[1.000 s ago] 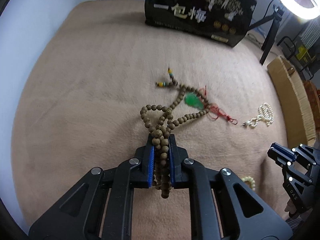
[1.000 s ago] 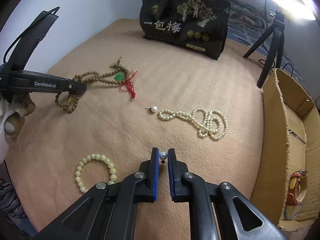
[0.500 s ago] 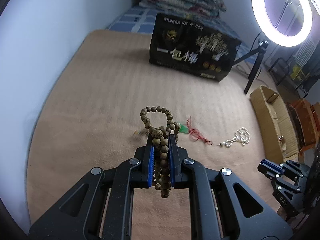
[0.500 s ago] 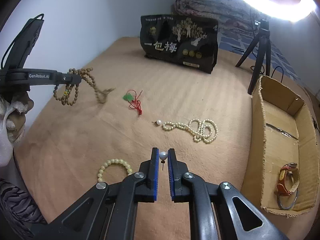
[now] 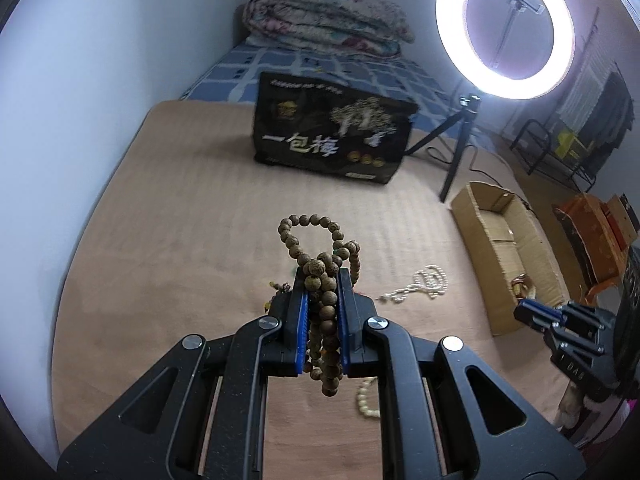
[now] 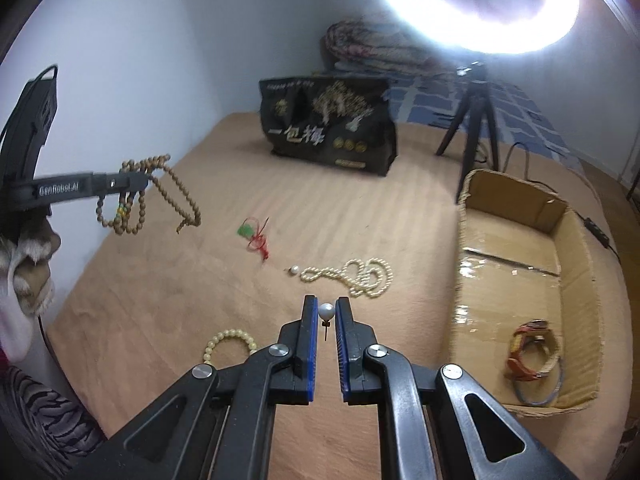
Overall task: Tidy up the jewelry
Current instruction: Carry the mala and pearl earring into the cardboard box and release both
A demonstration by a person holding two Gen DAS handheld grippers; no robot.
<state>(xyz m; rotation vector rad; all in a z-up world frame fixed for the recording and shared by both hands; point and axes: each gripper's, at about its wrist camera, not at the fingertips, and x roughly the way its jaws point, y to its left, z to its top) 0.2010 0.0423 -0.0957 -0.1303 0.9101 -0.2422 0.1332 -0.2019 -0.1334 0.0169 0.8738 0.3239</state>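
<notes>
The left gripper (image 5: 323,280) is pinching a bunch of brown wooden prayer beads (image 5: 320,264) between its blue-padded fingers (image 5: 303,320). One loop of beads is standing up above the fingertips while other strands are dangling below, clear of the tan blanket (image 5: 180,240). In the right wrist view the same beads are hanging in the air from the gripper's side, well above the blanket.

The right gripper (image 6: 327,309) is pinching a small pearl earring (image 6: 326,312) at its fingertips, the pearl sitting between the pads and the thin post pointing down.

On the blanket beyond the right gripper, a pearl necklace (image 6: 356,276) is lying in a loose heap, with a single pearl (image 6: 294,269) just beside its end. A green pendant on red cord (image 6: 254,236) is lying farther off to the left. A pale yellow bead bracelet (image 6: 228,346) is resting near the left finger. To the right, an open cardboard box (image 6: 580,264) is holding a brown strap and a ring-shaped bangle (image 6: 532,360). A black printed bag (image 6: 328,128) is standing at the far end.
</notes>
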